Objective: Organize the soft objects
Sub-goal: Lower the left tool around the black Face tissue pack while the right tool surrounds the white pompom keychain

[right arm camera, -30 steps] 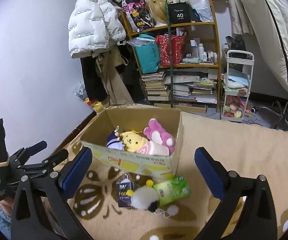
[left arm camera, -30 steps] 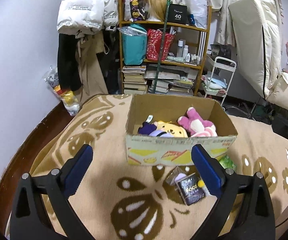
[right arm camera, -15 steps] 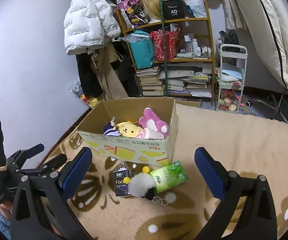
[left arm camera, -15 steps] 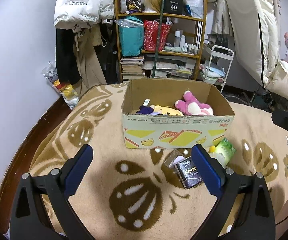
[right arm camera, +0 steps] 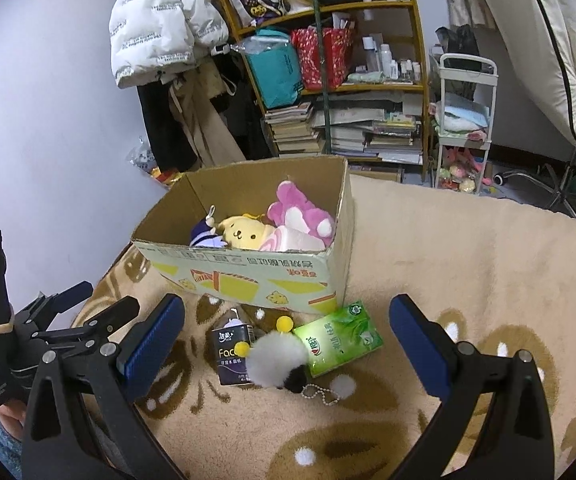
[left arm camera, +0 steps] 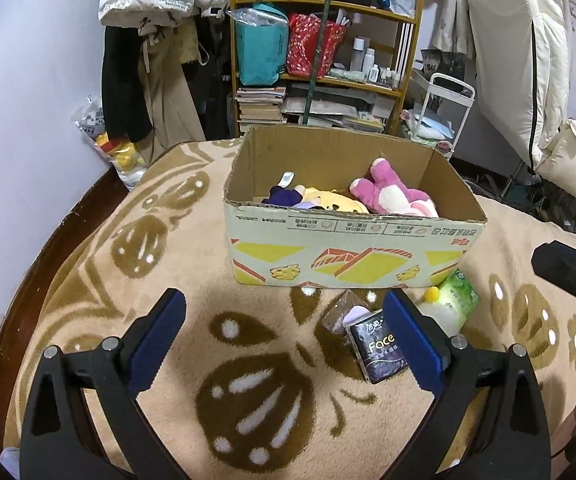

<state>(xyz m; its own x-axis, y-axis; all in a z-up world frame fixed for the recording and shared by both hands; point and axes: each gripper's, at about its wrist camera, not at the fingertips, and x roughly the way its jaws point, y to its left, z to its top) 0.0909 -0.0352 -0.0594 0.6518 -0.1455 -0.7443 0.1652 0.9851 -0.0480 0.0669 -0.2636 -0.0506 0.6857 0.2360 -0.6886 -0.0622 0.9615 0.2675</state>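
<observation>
Both grippers had drawn back from the cardboard box (right arm camera: 248, 276), left gripper (left arm camera: 284, 340) and right gripper (right arm camera: 286, 344) empty, jaws wide apart; next pick looked like the fluffy pompom (right arm camera: 274, 362) lying just before it.

Matt corrugated cardboard box (right arm camera: 248, 276), fuzzy woven blanket (right arm camera: 448, 248), glossy plastic tissue packs (right arm camera: 338, 336), plush toys (right arm camera: 244, 234)

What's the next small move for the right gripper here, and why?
Probably lower the open right gripper onto the fluffy white keychain plush. It lies on the blanket outside the cardboard box, roughly centred between the fingers, while other plush toys already sit inside.
</observation>
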